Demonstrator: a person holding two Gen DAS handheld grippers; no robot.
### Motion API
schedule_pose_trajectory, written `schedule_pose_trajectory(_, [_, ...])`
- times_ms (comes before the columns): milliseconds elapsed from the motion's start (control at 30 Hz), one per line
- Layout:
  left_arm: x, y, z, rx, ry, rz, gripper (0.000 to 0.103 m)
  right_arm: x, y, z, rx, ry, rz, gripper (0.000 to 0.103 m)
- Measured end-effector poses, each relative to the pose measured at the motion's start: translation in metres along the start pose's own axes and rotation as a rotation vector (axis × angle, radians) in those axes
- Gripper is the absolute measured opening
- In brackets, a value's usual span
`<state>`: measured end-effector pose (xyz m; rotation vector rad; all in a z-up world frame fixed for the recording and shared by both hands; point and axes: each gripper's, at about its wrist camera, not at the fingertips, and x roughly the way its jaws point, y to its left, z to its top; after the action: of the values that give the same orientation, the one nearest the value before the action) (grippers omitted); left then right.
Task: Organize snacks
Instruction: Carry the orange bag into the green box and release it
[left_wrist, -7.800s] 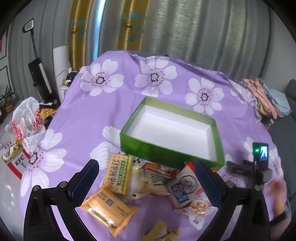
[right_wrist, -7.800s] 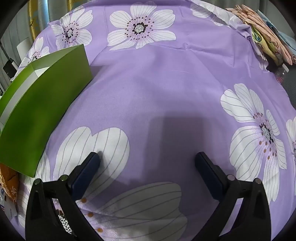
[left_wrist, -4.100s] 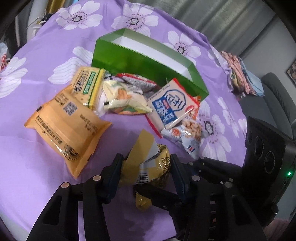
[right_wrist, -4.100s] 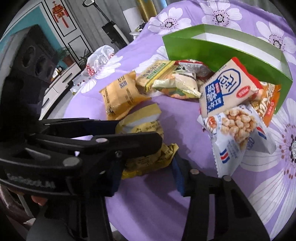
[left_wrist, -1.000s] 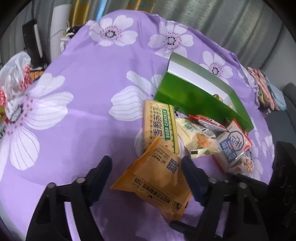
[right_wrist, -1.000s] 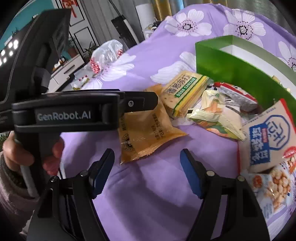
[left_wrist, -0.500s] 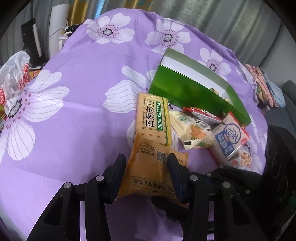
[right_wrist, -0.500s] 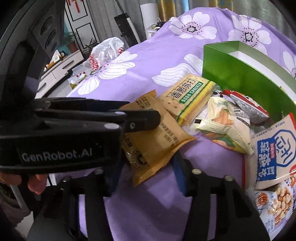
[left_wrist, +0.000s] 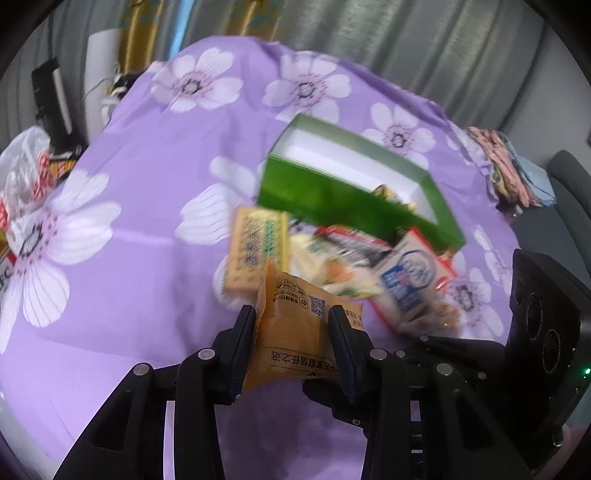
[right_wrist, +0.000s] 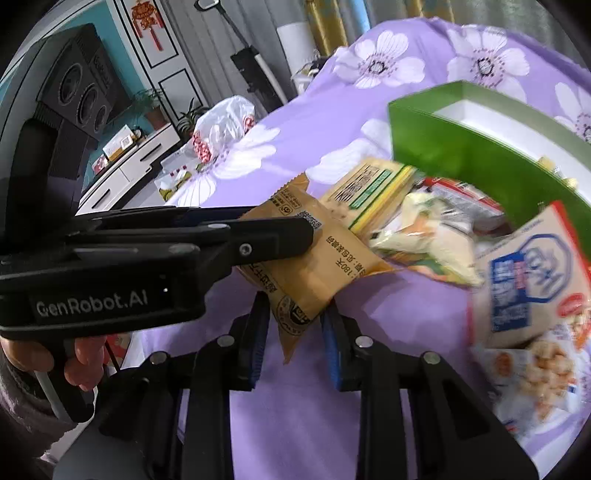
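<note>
A purple flowered cloth (left_wrist: 147, 229) covers the whole work surface, and on it the green box (left_wrist: 332, 192) serves as the landmark: open-topped, white inside, with one small yellowish packet (left_wrist: 384, 192) just showing over its near wall, so by my reading only a little of the sorting is done. Heaped against the box's near side lie the snacks still to go in: a blue-and-white bag (left_wrist: 410, 280), a cracker pack (left_wrist: 258, 251) with green lettering, a pale bag (left_wrist: 332, 273) between them, and a clear peanut bag (right_wrist: 535, 373) farthest from the box. Nearer the cameras than that heap, well short of the box, the orange packet (left_wrist: 295, 332) is pinched from both sides. The left gripper (left_wrist: 291, 347) has its jaws closing with the packet's body squeezed between them, and the right gripper (right_wrist: 293, 343) is likewise closing, clamped on the packet's lower corner. The packet seems lifted clear of the cloth; its carry to the box remains ahead.
</note>
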<state>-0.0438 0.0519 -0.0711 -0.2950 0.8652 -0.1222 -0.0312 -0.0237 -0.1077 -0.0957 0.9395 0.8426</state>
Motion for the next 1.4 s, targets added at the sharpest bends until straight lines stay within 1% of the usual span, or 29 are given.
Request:
schedule_pose_trajectory(200, [-0.011, -0.035, 0.019, 0.069, -0.048, -0.040, 0.041, -0.038, -0.011, 0.004, -0.001, -0.083, -0.041, 0.028])
schedule_pose_trajectory(400, [-0.011, -0.075, 0.044, 0.144, -0.083, -0.083, 0.041, -0.073, -0.029, 0.010, 0.002, -0.157, -0.102, 0.028])
schedule_pose_trajectory(567, [0.000, -0.105, 0.076, 0.191, -0.108, -0.129, 0.041, -0.101, -0.052, 0.022, 0.012, -0.222, -0.165, 0.028])
schedule_pose_trajectory(733, [0.018, -0.125, 0.103, 0.215, -0.117, -0.153, 0.041, -0.116, -0.082, 0.041, 0.017, -0.254, -0.225, 0.028])
schedule_pose_trajectory(900, [0.048, -0.135, 0.123, 0.205, -0.092, -0.164, 0.041, -0.115, -0.118, 0.058, 0.052, -0.249, -0.235, 0.028])
schedule_pose_trajectory(967, [0.058, -0.139, 0.127, 0.209, -0.083, -0.157, 0.041, -0.112, -0.126, 0.060, 0.054, -0.243, -0.250, 0.028])
schedule_pose_trajectory(1100, [0.077, -0.141, 0.134, 0.209, -0.067, -0.149, 0.041, -0.103, -0.145, 0.066, 0.079, -0.225, -0.250, 0.028])
schedule_pose_trajectory(1233, [0.094, -0.138, 0.139, 0.193, -0.042, -0.142, 0.041, -0.093, -0.158, 0.069, 0.094, -0.205, -0.249, 0.028])
schedule_pose_trajectory(1400, [0.108, -0.133, 0.139, 0.174, -0.019, -0.133, 0.041, -0.080, -0.169, 0.071, 0.103, -0.168, -0.245, 0.029])
